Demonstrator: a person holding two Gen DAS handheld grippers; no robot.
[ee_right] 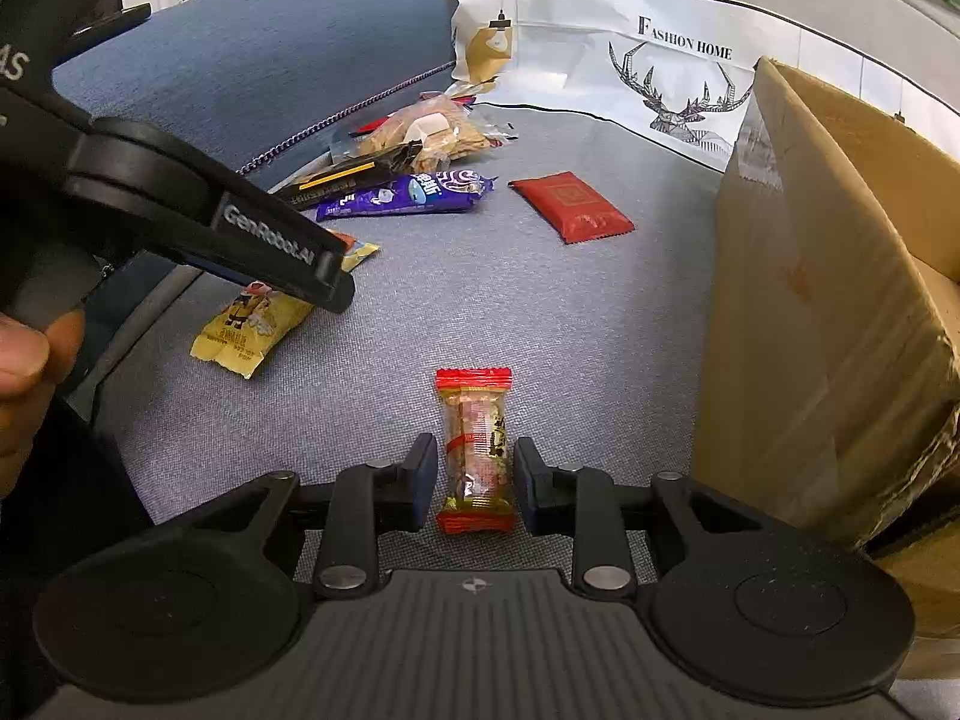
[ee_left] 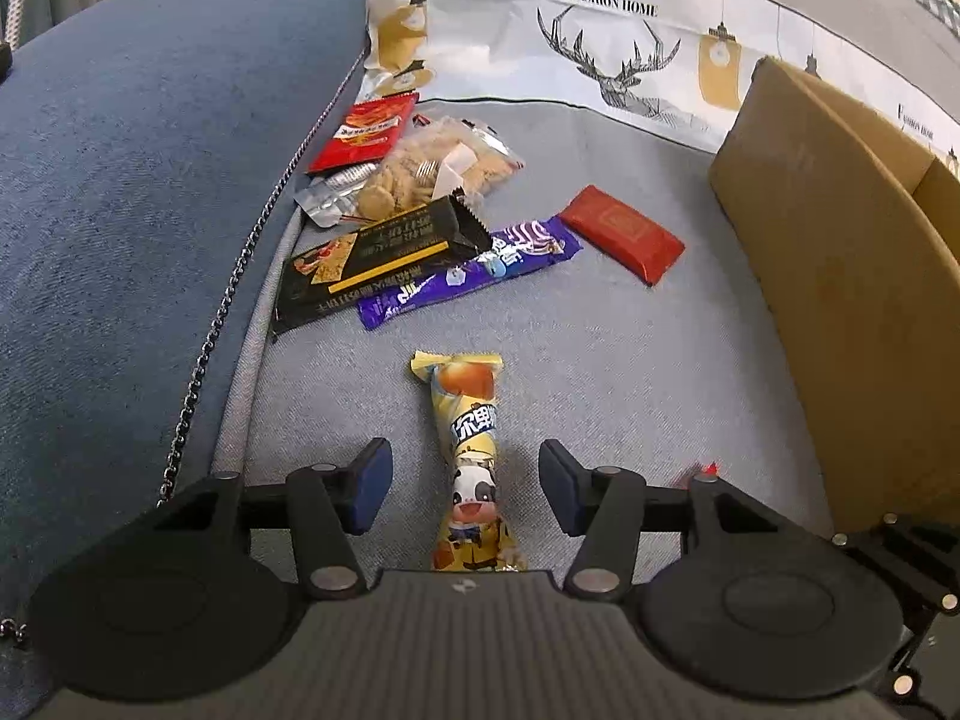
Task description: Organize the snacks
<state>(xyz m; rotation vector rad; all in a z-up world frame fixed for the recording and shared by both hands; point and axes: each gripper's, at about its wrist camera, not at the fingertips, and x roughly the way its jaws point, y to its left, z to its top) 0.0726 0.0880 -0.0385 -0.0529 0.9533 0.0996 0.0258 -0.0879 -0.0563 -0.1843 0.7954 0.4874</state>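
Note:
A yellow snack pack with a cartoon cow lies on the grey fabric seat. It sits lengthwise between the fingers of my left gripper, which is open with a clear gap on each side. In the right wrist view the same pack shows under one of the left gripper's fingers. A small clear candy with red ends rests on the seat between the pads of my right gripper. Those jaws stand narrowly open, with slim gaps beside the wrapper.
An open cardboard box stands at the right. Farther off lie a purple bar, a black packet, a flat red packet, a biscuit bag and a red pouch. A blue cushion bounds the left.

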